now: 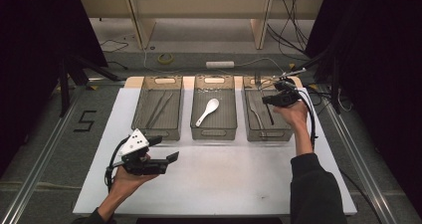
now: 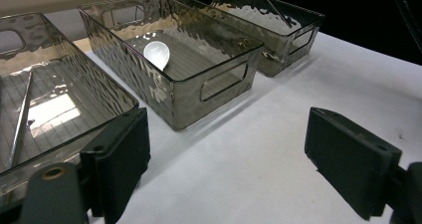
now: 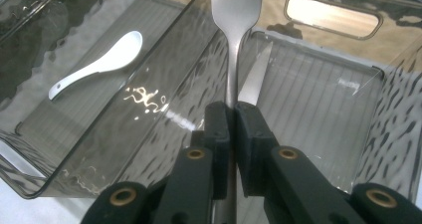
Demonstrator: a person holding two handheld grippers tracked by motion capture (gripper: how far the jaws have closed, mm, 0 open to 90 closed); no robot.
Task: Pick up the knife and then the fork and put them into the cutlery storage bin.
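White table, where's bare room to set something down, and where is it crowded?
The white table is bare across the wide strip between the three bins and the near edge, right of the left tongs. The middle bin has room around its white spoon. It is crowded in the right bin, where the right tongs grip a fork above a knife.

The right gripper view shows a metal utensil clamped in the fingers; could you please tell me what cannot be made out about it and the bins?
- Flat silver metal utensil: its head is cut off by the top edge of the right gripper view; in the high view it is too small to tell.
- Pale blade-like piece in the right smoky clear plastic bin: partly behind the utensil.
- Thin metal rods: too small to identify in the high view.
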